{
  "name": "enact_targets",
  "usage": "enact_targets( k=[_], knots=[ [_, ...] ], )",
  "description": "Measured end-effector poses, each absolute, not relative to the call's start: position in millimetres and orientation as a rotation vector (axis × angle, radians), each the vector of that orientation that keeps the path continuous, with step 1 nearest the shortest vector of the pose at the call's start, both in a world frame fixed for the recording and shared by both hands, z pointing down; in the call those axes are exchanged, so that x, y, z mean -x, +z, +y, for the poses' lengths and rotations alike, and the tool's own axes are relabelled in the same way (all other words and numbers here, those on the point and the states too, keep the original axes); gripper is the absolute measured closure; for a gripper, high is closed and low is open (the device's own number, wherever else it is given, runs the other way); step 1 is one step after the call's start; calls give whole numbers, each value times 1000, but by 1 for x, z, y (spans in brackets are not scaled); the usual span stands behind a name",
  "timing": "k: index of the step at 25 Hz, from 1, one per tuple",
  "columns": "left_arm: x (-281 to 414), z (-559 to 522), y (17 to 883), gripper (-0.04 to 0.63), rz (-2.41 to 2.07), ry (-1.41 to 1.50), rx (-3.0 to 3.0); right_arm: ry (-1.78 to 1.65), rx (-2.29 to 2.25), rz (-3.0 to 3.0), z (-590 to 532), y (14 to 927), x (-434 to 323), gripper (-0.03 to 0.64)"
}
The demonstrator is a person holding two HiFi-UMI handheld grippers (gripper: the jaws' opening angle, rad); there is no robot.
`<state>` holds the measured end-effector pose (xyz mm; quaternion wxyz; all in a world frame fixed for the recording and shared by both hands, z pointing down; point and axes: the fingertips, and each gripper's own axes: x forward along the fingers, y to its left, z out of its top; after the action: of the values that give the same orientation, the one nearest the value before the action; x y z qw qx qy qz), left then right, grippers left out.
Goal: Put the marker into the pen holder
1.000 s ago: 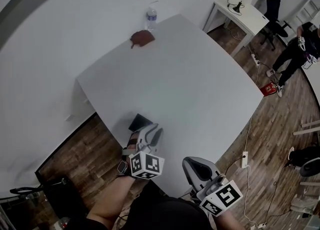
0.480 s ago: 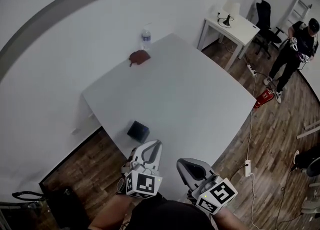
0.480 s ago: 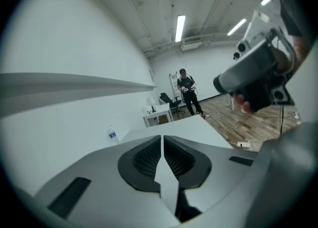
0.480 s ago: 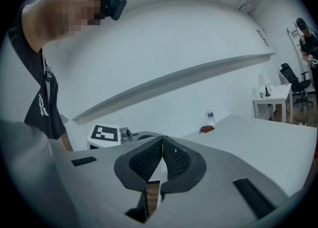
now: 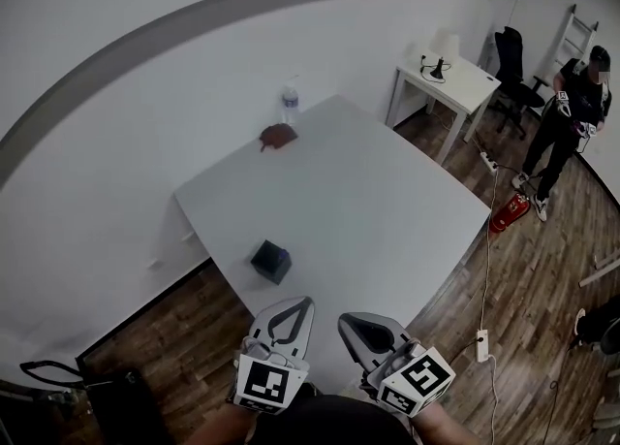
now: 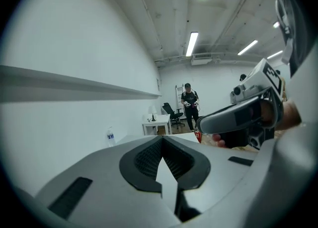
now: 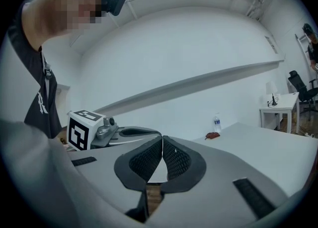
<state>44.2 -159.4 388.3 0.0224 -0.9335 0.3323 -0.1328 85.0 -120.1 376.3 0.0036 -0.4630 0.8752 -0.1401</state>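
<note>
Left gripper [image 6: 162,141]: clenched, pads touching, nothing between.
Right gripper [image 7: 162,142]: clenched, empty.
Pen holder [image 5: 271,261]: dark box on table [image 5: 378,206] corner, ahead of left jaws, apart.
Marker: can't make it out.
Bottle [image 5: 289,100], red-brown object [image 5: 277,135]: far beyond both jaws.

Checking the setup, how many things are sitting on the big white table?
3: a dark box by the near left edge, a reddish-brown object at the far corner, a water bottle beside that. Something small may be hidden.

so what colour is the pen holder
Dark, almost black pen holder, clearest in the head view.
</note>
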Motion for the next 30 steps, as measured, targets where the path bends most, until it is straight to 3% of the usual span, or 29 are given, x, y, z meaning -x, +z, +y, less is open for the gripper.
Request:
enact_targets(
  k=[30],
  knots=[
    [-52,-69,352,590,1120,-186,3003,-314,1372,2827,-51,359,-87,601]
  ],
)
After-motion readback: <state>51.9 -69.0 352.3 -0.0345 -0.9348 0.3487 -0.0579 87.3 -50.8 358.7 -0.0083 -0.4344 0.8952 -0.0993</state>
